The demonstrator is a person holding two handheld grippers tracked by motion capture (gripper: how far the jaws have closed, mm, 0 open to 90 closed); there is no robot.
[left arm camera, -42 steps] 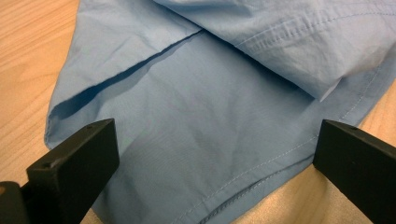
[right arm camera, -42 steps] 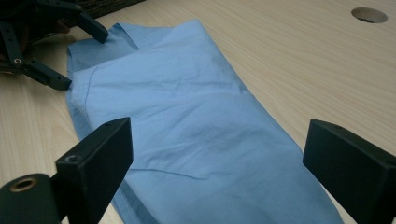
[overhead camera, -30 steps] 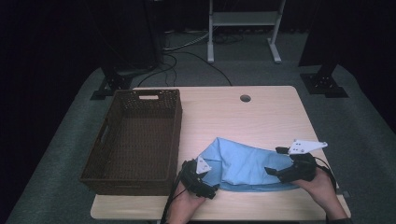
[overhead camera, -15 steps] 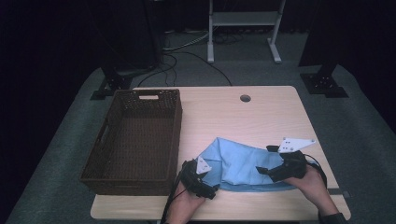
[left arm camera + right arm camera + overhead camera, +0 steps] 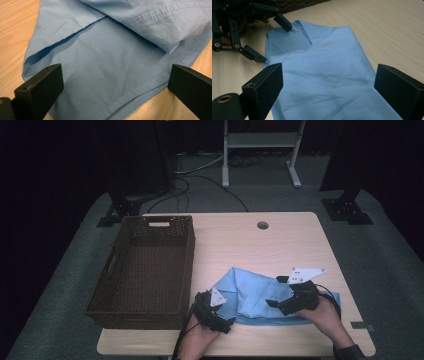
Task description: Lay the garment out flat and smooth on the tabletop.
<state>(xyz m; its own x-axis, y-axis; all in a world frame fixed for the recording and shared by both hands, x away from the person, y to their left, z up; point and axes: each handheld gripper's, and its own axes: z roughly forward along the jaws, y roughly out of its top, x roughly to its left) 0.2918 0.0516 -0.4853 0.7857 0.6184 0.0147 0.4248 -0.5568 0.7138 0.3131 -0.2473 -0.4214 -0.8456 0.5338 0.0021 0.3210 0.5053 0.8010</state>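
A dark brown wicker basket (image 5: 145, 265) sits on the left part of a light wooden counter (image 5: 280, 245), its long side running away from the person. Just right of the basket's near corner, the left gripper (image 5: 212, 312) is held low over the counter, at the left edge of a folded light blue cloth (image 5: 250, 295). In the left gripper view its two black jaws stand wide apart, holding nothing, with the cloth's stitched hem (image 5: 130, 100) lying between them. The cloth rests flat on the near right part of the counter, between the two hands, with folds and creases across it. On its right side, the right gripper (image 5: 280, 302) hovers above the cloth. In the right gripper view its jaws are also spread wide, empty, with the cloth (image 5: 324, 75) beneath them and the left gripper (image 5: 262, 32) at the cloth's far edge.
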